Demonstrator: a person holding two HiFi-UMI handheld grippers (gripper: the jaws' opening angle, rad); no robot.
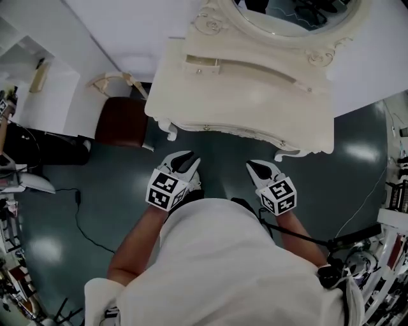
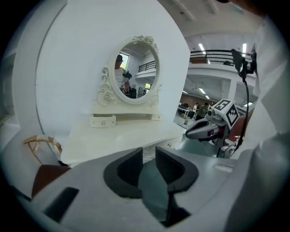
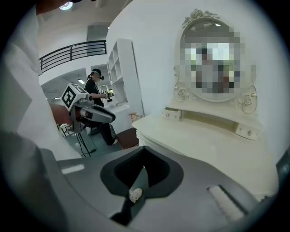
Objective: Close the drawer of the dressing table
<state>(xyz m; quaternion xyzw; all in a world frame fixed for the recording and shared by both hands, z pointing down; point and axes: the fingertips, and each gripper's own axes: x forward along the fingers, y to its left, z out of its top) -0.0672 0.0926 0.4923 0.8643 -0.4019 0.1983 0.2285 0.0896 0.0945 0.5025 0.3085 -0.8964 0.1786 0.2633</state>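
Note:
The cream dressing table [image 1: 255, 95] with its oval mirror [image 1: 293, 16] stands ahead of me. No drawer sticks out of its front apron [image 1: 223, 129] in the head view. A small top drawer [image 1: 202, 65] sits at the back left of the tabletop. Both grippers hang over the floor, short of the table and touching nothing. My left gripper [image 1: 185, 159] [image 2: 148, 154] is open, with a clear gap between its pads and nothing in it. My right gripper [image 1: 258, 169] [image 3: 144, 150] is shut and empty, its tips meeting. Each gripper view shows the other gripper off to the side.
A brown stool [image 1: 121, 121] with a wicker back stands left of the table. A black cable [image 1: 80, 216] trails over the grey floor at left. Stands and equipment [image 1: 389, 210] crowd the right edge. A person [image 3: 97, 104] stands in the background of the right gripper view.

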